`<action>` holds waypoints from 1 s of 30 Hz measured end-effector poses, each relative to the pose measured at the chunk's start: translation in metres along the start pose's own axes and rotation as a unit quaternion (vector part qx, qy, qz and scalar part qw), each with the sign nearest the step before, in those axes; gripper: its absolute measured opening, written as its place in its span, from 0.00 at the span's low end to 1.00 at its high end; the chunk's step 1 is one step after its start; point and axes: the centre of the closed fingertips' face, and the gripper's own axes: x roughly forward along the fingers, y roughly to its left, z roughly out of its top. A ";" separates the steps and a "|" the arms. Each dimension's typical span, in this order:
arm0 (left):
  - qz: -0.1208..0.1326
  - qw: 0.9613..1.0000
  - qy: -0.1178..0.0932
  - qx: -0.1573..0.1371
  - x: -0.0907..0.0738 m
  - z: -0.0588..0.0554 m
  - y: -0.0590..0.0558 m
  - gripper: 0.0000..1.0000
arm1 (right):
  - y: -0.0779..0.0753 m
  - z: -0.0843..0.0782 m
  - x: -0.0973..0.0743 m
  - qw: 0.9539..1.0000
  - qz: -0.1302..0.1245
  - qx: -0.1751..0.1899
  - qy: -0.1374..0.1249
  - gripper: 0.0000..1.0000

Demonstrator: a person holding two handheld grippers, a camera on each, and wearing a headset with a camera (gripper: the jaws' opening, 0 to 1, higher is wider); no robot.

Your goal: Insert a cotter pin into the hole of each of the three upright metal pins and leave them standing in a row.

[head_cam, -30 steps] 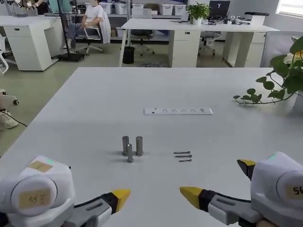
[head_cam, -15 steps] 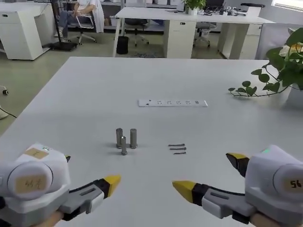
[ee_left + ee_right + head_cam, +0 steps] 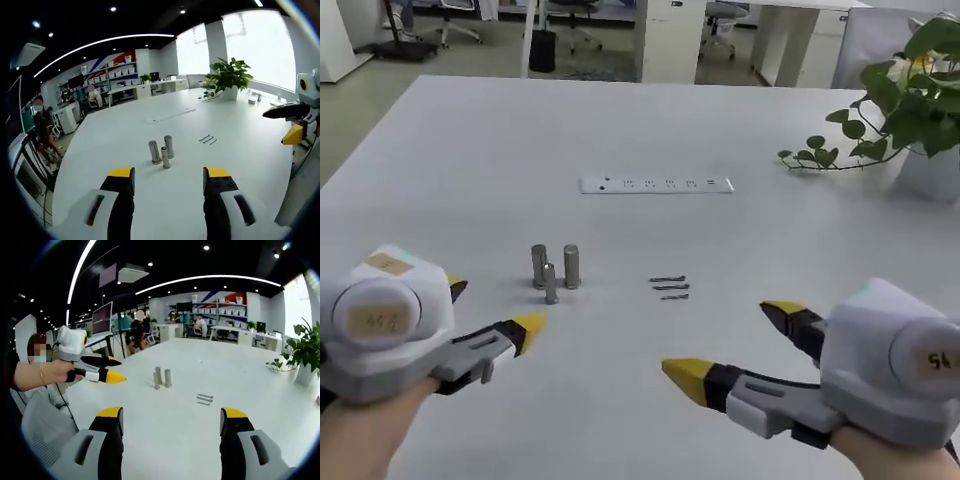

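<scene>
Three metal pins [image 3: 571, 268] are seen standing upright on the table [image 3: 470, 150]. They are plain grey cylinders with a dull sheen, bunched in a tight triangle rather than a row, the shortest-looking one set nearest the person. At 3 o'clock from them, well apart, three cotter pins [image 3: 671, 288] are laid flat: thin, dark wire slivers, parallel and stacked one behind another. No cotter pin is seen in any metal pin.

The tabletop is smooth, matte and pale grey. At 12 o'clock from the metal pins a long, flat white power strip [image 3: 656, 185] is laid crosswise. At 2 o'clock a leafy green plant [image 3: 910, 90] in a white pot is placed near the table's edge, one trailing stem spread over the surface.

The left gripper [image 3: 492, 306] is held at 7 o'clock from the metal pins, its yellow-tipped jaws spread wide and nothing held between them. The right gripper [image 3: 732, 342] is held at 5 o'clock from the cotter pins, jaws likewise parted and empty. Bare table is left between each gripper and the parts.
</scene>
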 end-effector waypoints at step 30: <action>-0.060 0.998 0.017 0.017 0.100 -0.015 0.006 0.32 | -0.012 -0.016 0.019 0.999 0.007 0.034 0.015 0.69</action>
